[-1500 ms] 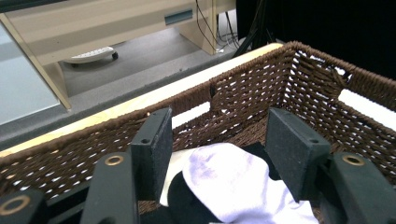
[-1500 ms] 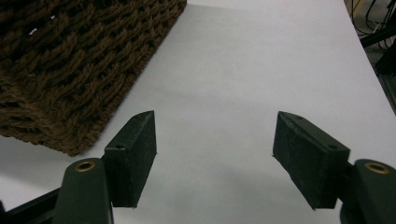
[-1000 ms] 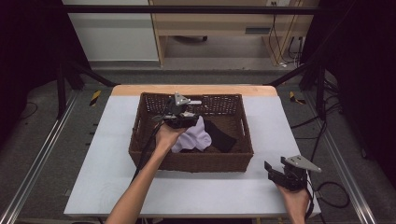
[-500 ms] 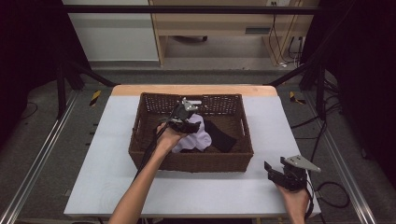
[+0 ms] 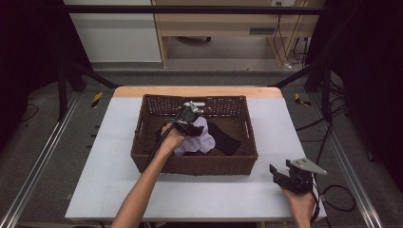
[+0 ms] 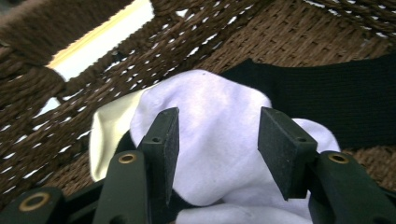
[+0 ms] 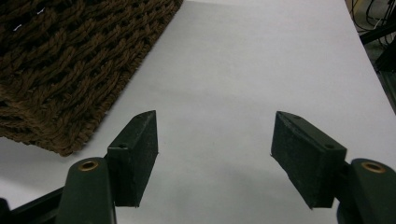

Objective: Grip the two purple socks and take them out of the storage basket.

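Two hand-held grippers work at a white table bearing a brown wicker basket. The left gripper is down inside the basket, its jaws set either side of a white cloth lying bunched on the basket floor. In the left gripper view the white cloth bulges up between the two black pads, which stand apart from each other with a gap still showing on the inner face of each; the jaws have just been closing around the cloth, but the pads do not yet press on it. Just beyond the jaw tips and off to their right lies a black cloth, partly tucked under the white one; in the high view the black cloth lies on the far side of the white cloth from the hand. A pale cream piece peeks out beside the left-hand pad, against the woven basket wall.

The right gripper sits well apart from the basket, near the table's front corner, held low over the bare surface. In the right gripper view its jaws are spread wide with nothing between them, a corner of the basket ahead of the left-hand jaw.
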